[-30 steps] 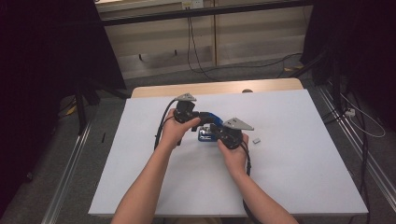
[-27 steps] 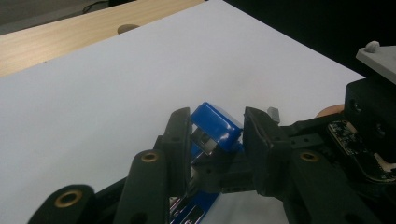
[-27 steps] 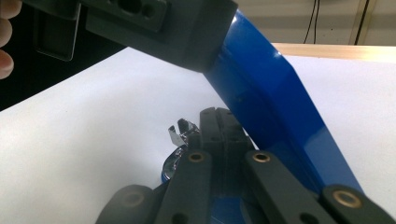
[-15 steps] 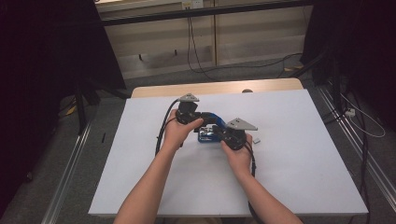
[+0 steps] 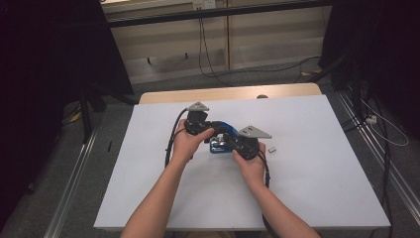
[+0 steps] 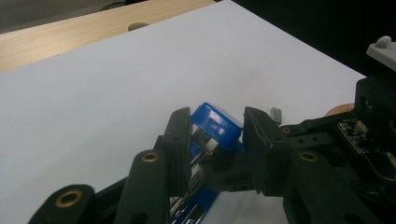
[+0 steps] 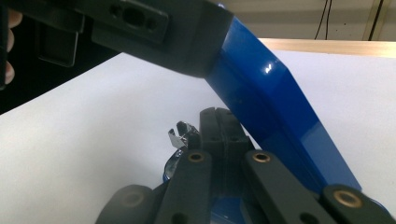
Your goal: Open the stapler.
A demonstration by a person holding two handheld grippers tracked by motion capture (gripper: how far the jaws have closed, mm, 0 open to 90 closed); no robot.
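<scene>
Stapler (image 5: pixel 221 139) lid tilts up toward left gripper (image 5: pixel 210 130).

The stapler (image 5: pixel 221 140) is a blue plastic unit with bright metal inner parts. It sits near the middle of the white table, slightly toward the far edge, between the person's two hands. The top arm (image 7: pixel 275 107) is raised and tilted away from the base, so the stapler stands open. The arm has a glossy blue surface with chamfered edges. Its rounded blue front end (image 6: pixel 215 125) points upward, and a metal channel shows beneath it. A small bent metal piece (image 7: pixel 180 135) protrudes at the base. The lower body remains close to the table surface.
</scene>
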